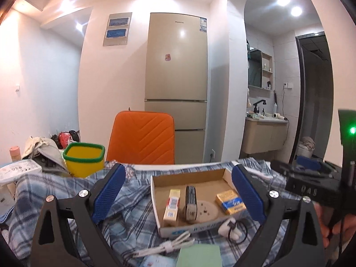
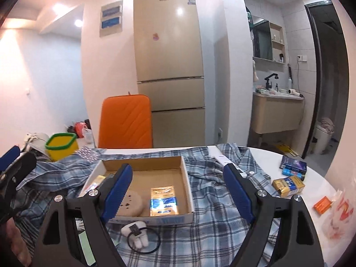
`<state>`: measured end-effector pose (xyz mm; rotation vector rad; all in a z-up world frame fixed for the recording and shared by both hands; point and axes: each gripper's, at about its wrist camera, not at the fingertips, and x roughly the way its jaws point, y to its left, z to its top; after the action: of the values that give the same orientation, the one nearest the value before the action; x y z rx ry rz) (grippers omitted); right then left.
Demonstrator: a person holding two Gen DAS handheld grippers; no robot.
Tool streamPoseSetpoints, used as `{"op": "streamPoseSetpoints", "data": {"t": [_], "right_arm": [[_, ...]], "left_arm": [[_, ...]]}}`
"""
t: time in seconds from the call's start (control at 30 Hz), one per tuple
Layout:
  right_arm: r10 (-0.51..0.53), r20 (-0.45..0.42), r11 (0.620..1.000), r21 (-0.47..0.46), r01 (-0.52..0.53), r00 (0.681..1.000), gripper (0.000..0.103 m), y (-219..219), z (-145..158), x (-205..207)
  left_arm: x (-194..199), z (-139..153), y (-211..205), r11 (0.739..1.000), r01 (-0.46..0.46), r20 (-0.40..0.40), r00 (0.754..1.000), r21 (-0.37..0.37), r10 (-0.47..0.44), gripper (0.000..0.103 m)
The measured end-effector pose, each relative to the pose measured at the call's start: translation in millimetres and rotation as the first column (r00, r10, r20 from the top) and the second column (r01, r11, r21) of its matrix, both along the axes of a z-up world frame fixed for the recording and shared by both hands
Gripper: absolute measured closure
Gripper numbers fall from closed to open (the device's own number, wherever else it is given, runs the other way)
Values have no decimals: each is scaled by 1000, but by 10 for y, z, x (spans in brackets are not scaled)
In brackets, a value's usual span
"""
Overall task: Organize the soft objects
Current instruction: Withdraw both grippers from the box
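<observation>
Both sets of jaws wide open, holding nothing: left gripper [image 1: 176, 194], right gripper [image 2: 178, 191]. Beneath, rumpled plaid shirt [image 2: 213, 218] spread over tabletop [image 2: 316, 178], cardboard box [image 2: 142, 166] resting on it. Light, limp, likely best pinched at a raised fold or collar edge.

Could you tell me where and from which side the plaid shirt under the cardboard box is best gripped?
I would pinch the plaid shirt at its loose, rumpled fabric right of the cardboard box, coming from above with the right gripper, whose jaws stand open. There the cloth lies free in raised folds; the box weighs down its middle, so that probably needs lifting off first.
</observation>
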<state>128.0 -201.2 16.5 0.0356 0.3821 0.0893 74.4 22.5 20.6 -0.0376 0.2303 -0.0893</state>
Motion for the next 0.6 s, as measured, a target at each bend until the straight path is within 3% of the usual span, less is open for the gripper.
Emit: {"op": "streamPoseSetpoints", "data": {"t": [0.17,0.23,0.47,0.6], "right_arm": [[24,25,1000,18,-24,999,18,38,-101,-41],[28,21,999,14,-28,999,18,65,-170,-33],[31,27,1000,-4,-31,999,17,115,-236,-32],[33,47,999,-3,-33,998,7,106,-215,-72]], "left_arm": [[-26,-194,-30,1000,3,-24,1000,29,-2,7],[-44,-250,-71,999,-8,-5,1000,51,8,1],[-77,-285,-122,996,-7,8,1000,86,6,0],[-100,-272,-57,998,-22,15,1000,57,21,0]]}}
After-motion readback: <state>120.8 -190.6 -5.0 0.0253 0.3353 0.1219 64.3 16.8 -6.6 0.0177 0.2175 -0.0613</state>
